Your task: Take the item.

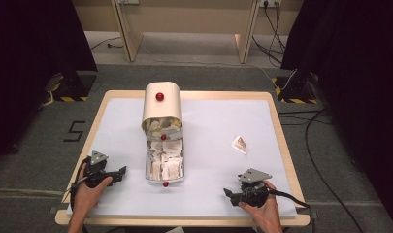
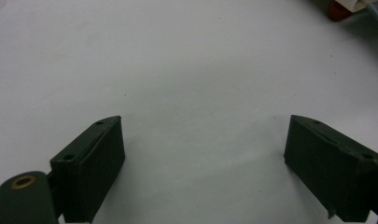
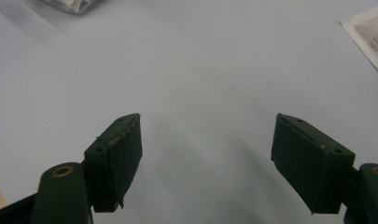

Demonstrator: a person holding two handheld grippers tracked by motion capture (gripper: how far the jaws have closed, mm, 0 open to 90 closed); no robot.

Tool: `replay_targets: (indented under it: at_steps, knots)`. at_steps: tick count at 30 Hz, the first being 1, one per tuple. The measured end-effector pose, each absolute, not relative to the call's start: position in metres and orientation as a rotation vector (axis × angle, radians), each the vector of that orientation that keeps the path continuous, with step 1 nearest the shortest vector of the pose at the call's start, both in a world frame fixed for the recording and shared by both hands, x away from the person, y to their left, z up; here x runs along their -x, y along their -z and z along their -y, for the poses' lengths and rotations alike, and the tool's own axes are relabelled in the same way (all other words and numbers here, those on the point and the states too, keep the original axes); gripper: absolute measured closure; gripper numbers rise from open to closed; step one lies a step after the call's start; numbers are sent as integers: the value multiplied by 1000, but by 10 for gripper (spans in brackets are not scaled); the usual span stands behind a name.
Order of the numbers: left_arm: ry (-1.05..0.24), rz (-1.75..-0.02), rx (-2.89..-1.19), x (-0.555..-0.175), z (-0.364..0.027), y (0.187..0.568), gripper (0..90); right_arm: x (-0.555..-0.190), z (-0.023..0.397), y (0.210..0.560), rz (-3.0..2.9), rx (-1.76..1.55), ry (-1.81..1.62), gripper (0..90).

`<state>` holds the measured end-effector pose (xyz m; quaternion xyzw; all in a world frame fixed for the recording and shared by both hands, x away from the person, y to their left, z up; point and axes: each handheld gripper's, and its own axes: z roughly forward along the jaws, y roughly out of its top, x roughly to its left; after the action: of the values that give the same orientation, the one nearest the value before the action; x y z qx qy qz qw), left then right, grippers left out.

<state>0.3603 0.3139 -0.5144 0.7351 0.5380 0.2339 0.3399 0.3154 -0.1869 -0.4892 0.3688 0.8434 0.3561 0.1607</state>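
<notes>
A cream box [image 1: 161, 104] with a red knob [image 1: 159, 96] stands at the table's middle back. Its clear drawer [image 1: 165, 162] is pulled out toward me and holds several paper packets. One loose packet [image 1: 240, 144] lies on the white mat to the right; its corner [image 3: 368, 37] is seen in the right gripper view. My left gripper [image 1: 119, 174] rests open at the front left, pointing toward the drawer, nothing between its jaws [image 2: 203, 158]. Held low at the front right, my right gripper [image 1: 229, 194] is open and empty [image 3: 206, 158].
The white mat [image 1: 208, 121] covers a wooden table [image 1: 276, 121]. A red drawer knob [image 2: 338, 9] shows at the top right of the left gripper view. Cables and black stands sit on the floor beyond the table. Bare mat lies around both grippers.
</notes>
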Motion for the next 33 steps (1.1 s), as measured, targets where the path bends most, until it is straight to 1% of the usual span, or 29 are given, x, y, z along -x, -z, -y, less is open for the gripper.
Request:
replay_targets:
  at_steps: [14, 23, 33]
  knots:
    - [-609, -1400, -1914, -360, -314, 514, 114, -308, 198, 492, -2411, -1108, -1064, 253]
    - [-610, -1400, -1914, -360, -314, 514, 114, -299, 200, 495, -2434, -1074, -1010, 251]
    - [-610, -1400, -1914, -360, -314, 514, 114, -297, 209, 498, -2432, -1119, -1057, 253]
